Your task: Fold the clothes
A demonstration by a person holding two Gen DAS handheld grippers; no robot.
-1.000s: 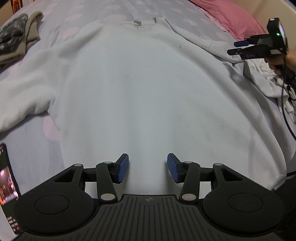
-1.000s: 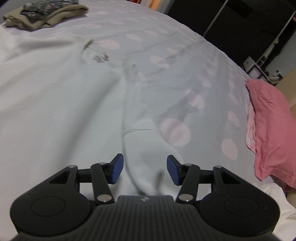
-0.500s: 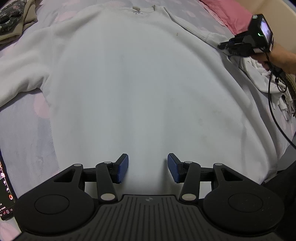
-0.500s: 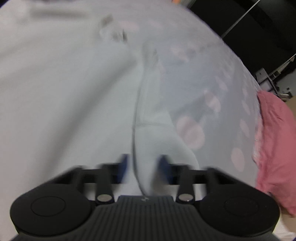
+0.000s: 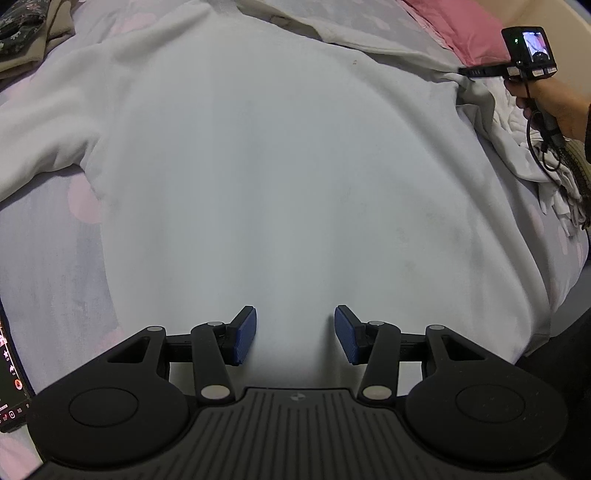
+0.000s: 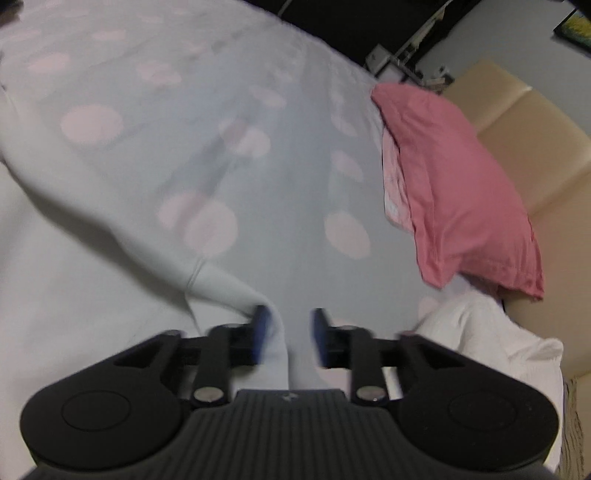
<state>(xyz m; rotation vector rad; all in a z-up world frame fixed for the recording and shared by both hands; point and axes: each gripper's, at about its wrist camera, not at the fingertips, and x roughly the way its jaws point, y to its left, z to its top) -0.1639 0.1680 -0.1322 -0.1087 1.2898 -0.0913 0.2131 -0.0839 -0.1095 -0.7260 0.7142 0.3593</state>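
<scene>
A white sweatshirt lies spread flat on the spotted bed sheet, collar at the far end. My left gripper hovers open over its lower body near the hem, with nothing between the blue pads. In the left wrist view my right gripper is at the far right, where the right sleeve rises to its tip. In the right wrist view, which is blurred, the right gripper has its jaws drawn in on the sleeve, and the cloth runs between the pads.
A pink pillow rests against a beige headboard. A crumpled white garment lies beside the right gripper. Folded clothes sit at the far left. A phone lies on the bed's near left edge.
The right gripper's jaws have narrowed around the sleeve, and the view has swung toward the pillow. The sleeve now rises at the gripper tip. The left gripper has moved slightly forward, still open.
</scene>
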